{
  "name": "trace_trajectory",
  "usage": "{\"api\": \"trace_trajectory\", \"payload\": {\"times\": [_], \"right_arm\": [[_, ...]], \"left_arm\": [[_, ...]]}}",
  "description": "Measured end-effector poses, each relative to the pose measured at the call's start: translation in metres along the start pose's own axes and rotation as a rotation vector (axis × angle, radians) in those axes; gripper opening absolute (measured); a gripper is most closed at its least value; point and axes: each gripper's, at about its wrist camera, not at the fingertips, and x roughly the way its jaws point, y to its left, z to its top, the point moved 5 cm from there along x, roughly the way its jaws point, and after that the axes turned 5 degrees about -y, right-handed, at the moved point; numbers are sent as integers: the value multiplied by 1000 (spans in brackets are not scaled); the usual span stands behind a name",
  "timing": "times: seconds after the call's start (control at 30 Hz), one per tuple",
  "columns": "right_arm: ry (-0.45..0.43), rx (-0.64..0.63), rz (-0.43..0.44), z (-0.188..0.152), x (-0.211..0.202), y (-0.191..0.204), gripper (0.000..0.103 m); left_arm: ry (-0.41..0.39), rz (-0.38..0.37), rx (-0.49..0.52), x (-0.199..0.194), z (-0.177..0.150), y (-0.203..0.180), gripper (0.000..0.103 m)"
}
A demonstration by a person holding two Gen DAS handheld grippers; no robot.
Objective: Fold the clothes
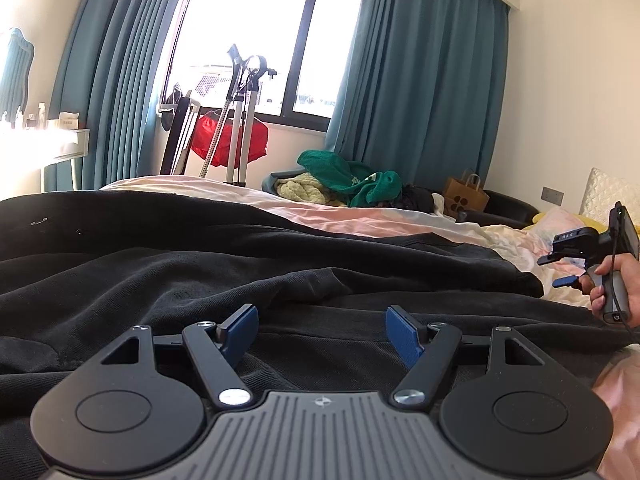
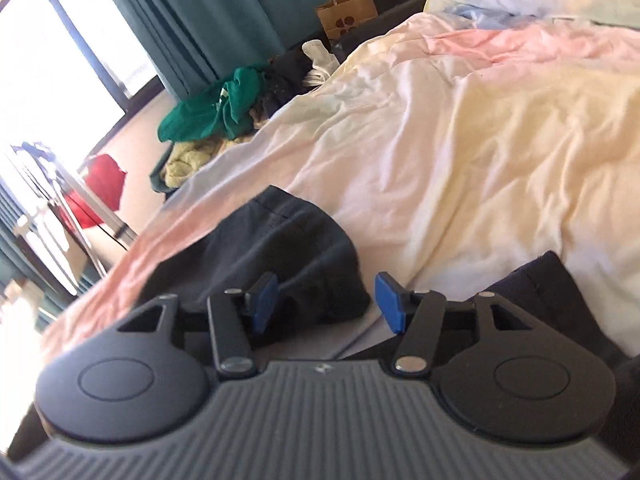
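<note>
My left hand-held gripper [image 1: 322,330] hovers released over the black garment [image 1: 200,264] spread across the bed [image 2: 460,140]; my right hand-held gripper [image 2: 326,302] gapes empty above its edge, green clothes [image 1: 352,180] and paper bag [image 1: 466,196] piled beyond

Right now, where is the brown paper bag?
In the left wrist view the brown paper bag stands beyond the bed's far side, right of the green garment, against the teal curtain.
</note>
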Motion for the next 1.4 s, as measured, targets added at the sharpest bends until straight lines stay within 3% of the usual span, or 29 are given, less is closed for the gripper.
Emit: {"api": "trace_trajectory", "payload": {"times": [0.1,0.2,0.3,0.37,0.4,0.47,0.53,0.63,0.73,0.83,0.93,1.0,1.1,1.17,1.23,1.4], "right_arm": [[92,105,52,-13,19,15,74],[246,214,67,-35,59,31,73],[140,291,10,-39,77,37,73],[58,298,-44,-31,84,42,46],[15,277,-109,-24,84,46,11],[-63,252,-106,-8,78,63,10],[-158,121,-91,13,64,89,9],[-238,66,-102,41,42,88,9],[-233,85,-175,57,38,48,9],[-124,91,-244,34,45,-3,9],[-13,139,-276,-8,59,-43,15],[-49,174,-223,-16,51,-51,17],[-42,193,-207,-16,32,-44,38],[-85,194,-178,-18,5,-35,50],[-145,207,-140,-24,-33,-24,69],[-170,317,-41,-58,-117,-18,72]], "left_arm": [[8,-7,5,2,-2,-2,72],[14,-6,-5,3,-3,-1,72],[14,-4,-15,4,-3,1,72],[12,-1,-18,4,-3,3,72],[9,-1,-21,4,-3,4,72],[8,-5,-37,5,-2,7,72],[10,-5,-56,5,-1,9,72],[8,6,-80,4,-1,12,73],[20,-3,-65,5,-6,9,73],[23,-15,-47,6,-7,5,73],[28,-24,-40,5,-7,4,73],[32,-23,-53,5,-6,5,74],[35,-13,-71,4,-4,10,73],[46,-7,-100,2,1,14,74],[63,-7,-142,-2,5,17,74],[89,-6,-227,-29,15,25,74]]}}
